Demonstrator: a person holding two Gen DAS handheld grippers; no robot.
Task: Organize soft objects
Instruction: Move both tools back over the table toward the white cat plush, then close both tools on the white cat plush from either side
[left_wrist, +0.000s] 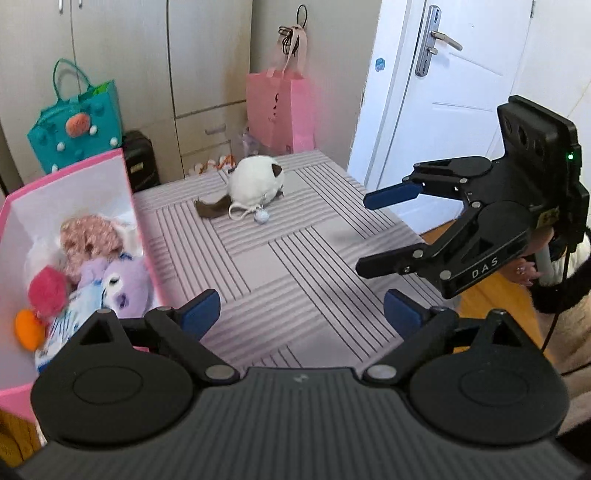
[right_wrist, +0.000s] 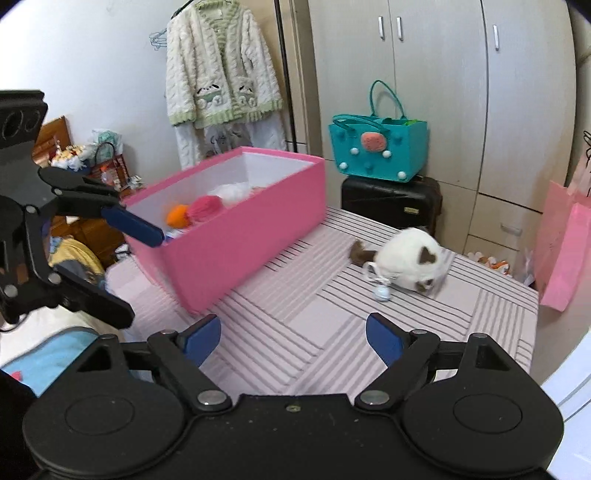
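Observation:
A white plush cat with brown ears and tail (left_wrist: 255, 181) lies on the striped pink mat (left_wrist: 280, 266), a small bell on a cord beside it; it also shows in the right wrist view (right_wrist: 406, 258). A pink box (left_wrist: 70, 177) at the mat's left holds several plush toys (left_wrist: 110, 273); the box also shows in the right wrist view (right_wrist: 236, 236). My left gripper (left_wrist: 301, 314) is open and empty over the mat's near part. My right gripper (right_wrist: 293, 338) is open and empty, also seen from the side in the left wrist view (left_wrist: 364, 232), right of the cat.
A teal bag (right_wrist: 380, 147) sits on a black suitcase (right_wrist: 391, 203) behind the mat. A pink paper bag (left_wrist: 279, 110) stands by the wardrobe. A white door (left_wrist: 443, 92) is at the right. A fluffy robe (right_wrist: 221, 74) hangs on the wall.

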